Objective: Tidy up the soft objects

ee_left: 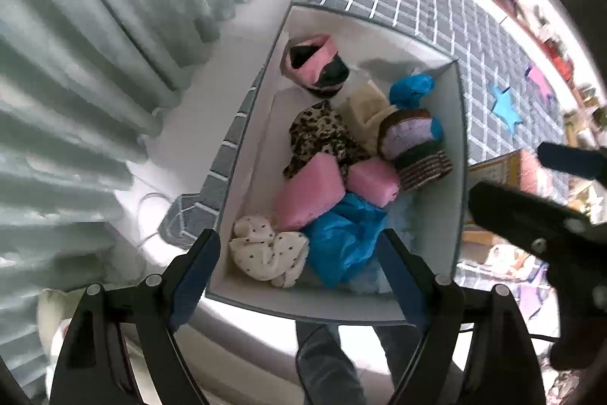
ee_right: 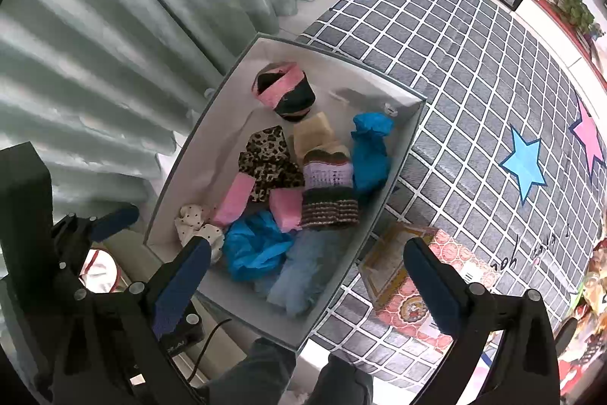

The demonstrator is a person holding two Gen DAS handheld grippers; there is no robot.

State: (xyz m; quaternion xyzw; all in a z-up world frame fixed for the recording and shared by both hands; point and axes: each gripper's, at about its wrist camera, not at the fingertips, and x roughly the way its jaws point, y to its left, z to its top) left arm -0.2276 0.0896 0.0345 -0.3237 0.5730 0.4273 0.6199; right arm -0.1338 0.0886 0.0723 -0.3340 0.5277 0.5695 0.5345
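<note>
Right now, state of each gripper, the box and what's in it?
left gripper: open, empty, over the box
right gripper: open, empty
white box: open-topped, on the checked bed cover
pink-and-black roll: rolled, apart at the far end
bright blue cloth: crumpled
polka-dot cloth: bunched, near corner

Legible text is minimal. The grey checked bedcover (ee_right: pixel 474 71) carries dark handwritten-style lettering near its right edge, seen upside down; only the fragment "you" can be made out. A black device (ee_right: pixel 178 336) below the box shows pale lettering too small to read.
</note>
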